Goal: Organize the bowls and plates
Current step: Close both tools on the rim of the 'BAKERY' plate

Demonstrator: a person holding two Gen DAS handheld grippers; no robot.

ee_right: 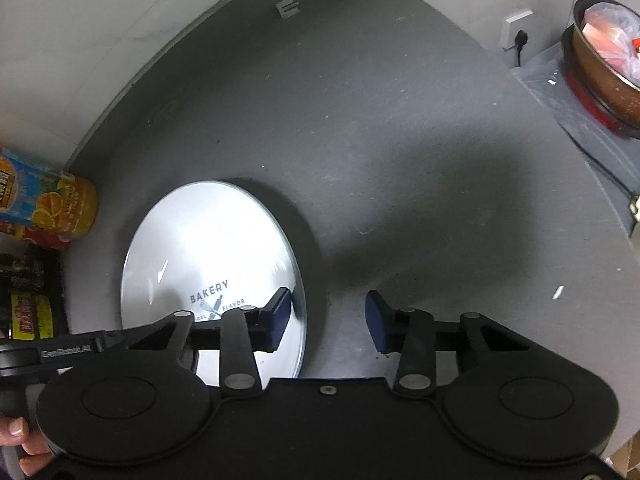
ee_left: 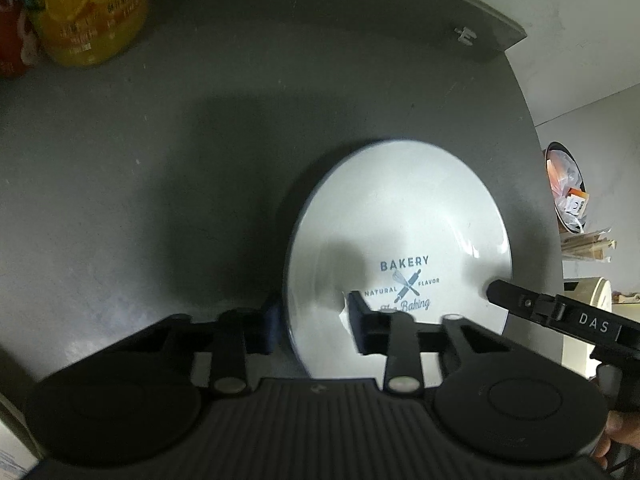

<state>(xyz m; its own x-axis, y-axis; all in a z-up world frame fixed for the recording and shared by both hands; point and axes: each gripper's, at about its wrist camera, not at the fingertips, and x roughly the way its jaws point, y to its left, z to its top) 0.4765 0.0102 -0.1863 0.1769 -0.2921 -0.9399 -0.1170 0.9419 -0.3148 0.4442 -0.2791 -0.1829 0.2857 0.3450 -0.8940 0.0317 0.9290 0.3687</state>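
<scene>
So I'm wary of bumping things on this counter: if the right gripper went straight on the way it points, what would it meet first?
Most likely nothing soon. The right gripper is open; its left finger overlaps the white plate's edge, and ahead lies bare grey countertop, then the back wall. Height above the plate is unclear.

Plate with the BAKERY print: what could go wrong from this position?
1. Both grippers straddle the plate rim with open jaws; a thin edge grip could slip.
2. The left gripper and right gripper crowd one side, so they may collide.
</scene>
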